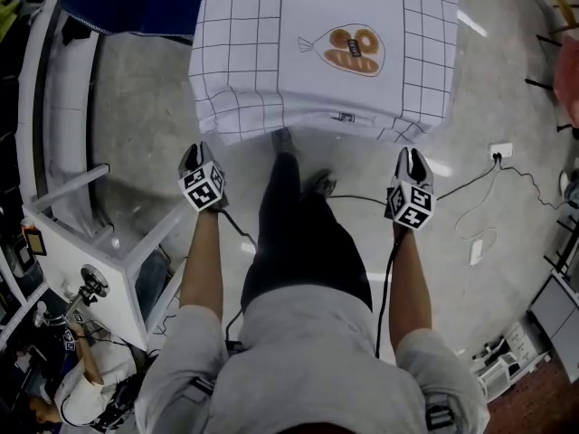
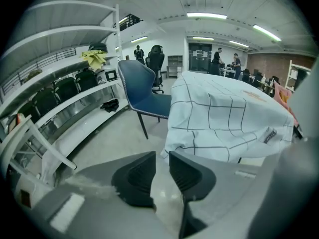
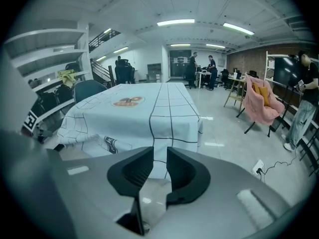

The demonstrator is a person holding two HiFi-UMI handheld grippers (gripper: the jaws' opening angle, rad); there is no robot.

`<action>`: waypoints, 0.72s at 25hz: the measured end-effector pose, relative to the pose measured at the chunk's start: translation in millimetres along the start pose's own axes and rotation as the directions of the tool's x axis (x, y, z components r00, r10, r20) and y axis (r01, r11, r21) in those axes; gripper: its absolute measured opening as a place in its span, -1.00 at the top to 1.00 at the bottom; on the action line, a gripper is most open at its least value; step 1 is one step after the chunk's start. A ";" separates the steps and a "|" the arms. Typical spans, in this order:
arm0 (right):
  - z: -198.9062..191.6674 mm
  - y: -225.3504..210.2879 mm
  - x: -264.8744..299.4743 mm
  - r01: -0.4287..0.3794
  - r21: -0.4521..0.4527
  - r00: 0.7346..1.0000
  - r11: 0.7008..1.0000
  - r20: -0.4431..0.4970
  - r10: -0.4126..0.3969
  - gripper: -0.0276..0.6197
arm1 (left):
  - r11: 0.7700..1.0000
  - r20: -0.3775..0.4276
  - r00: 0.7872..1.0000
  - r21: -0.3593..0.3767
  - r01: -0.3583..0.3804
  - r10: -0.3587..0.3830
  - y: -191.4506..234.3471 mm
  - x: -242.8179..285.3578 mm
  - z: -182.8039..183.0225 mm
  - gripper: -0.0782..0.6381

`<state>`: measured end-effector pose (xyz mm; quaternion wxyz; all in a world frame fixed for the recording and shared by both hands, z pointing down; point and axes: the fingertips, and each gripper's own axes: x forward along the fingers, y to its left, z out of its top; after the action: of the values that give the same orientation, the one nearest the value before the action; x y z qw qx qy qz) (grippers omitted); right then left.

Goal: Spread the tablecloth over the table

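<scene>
white tablecloth (image 1: 253, 61) draped | left gripper (image 1: 195, 152), right gripper (image 1: 412, 159) narrowly apart, empty | left gripper view: blue chair (image 2: 142, 86)

White gridded tablecloth (image 1: 326, 61) with a bread print lies spread and draped at the far side; left gripper (image 1: 195, 152) and right gripper (image 1: 412, 157) hang just near of its front edge — not touching it — with the person's legs (image 1: 298, 233) between them.

Grey floor (image 1: 154, 125), blue chair (image 2: 141, 86), white shelving (image 2: 60, 66)
</scene>
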<state>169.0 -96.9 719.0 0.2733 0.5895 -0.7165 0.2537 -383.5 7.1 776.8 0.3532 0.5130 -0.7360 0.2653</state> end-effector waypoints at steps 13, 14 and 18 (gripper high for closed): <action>61.7 68.3 -18.9 -0.144 -0.037 0.983 0.989 0.108 0.147 0.90 | 0.990 0.231 0.963 -0.004 0.142 -0.137 -50.3 -58.4 79.9 0.73; 70.3 73.7 -23.0 -0.155 -0.035 0.980 0.987 0.123 0.158 0.90 | 0.989 0.243 0.959 0.000 0.149 -0.144 -57.8 -64.8 85.3 0.73; 105.5 91.9 -38.0 -0.191 -0.037 0.965 0.981 0.178 0.195 0.90 | 0.983 0.286 0.942 -0.008 0.186 -0.176 -88.3 -88.0 107.0 0.73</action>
<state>74.7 -126.1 612.8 0.1868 0.5349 -0.7948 0.2175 -307.1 -52.8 644.4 0.2755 0.6049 -0.7333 0.1427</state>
